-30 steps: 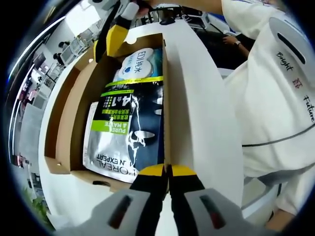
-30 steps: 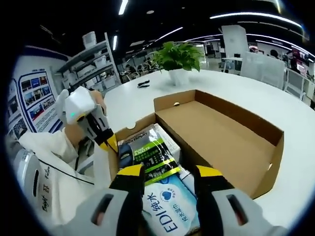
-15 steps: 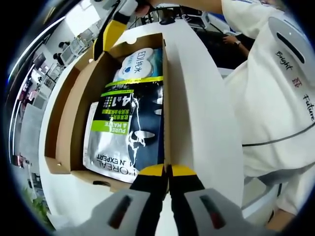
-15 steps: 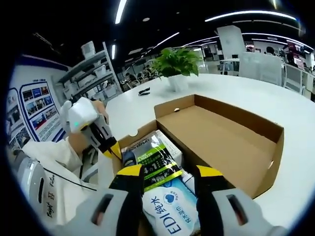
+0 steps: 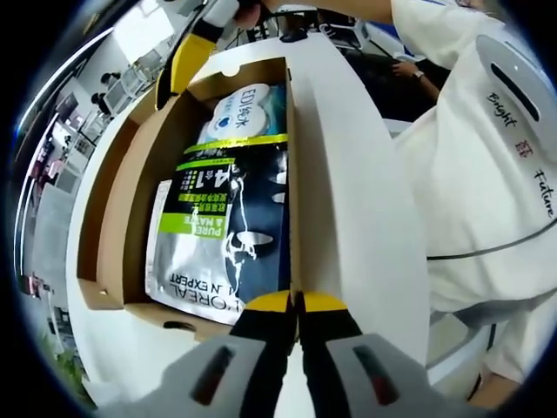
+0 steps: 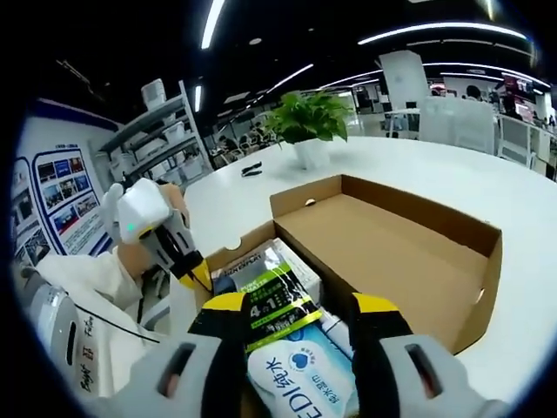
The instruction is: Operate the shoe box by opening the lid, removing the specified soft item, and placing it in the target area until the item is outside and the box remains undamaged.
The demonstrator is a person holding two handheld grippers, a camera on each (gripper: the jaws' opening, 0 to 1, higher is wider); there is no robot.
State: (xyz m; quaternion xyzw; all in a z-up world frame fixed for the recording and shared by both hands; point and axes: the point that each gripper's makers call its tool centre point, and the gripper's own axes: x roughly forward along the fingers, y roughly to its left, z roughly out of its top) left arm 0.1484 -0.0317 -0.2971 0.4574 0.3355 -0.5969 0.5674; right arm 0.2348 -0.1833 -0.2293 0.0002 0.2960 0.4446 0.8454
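Inside, the open shoe box (image 6: 409, 252) holds soft packs (image 5: 228, 222).

White sleeve (image 5: 470, 157), yellow-tipped grey fingers (image 5: 326, 305)

I see a white bench (image 6: 452, 187) carrying the open cardboard shoe box (image 6: 396, 261), its lid folded back flat onto the surface. Farther off on the same bench stand a potted green plant (image 6: 306, 131) and, near it, a small dark object (image 6: 251, 171) I can't identify.
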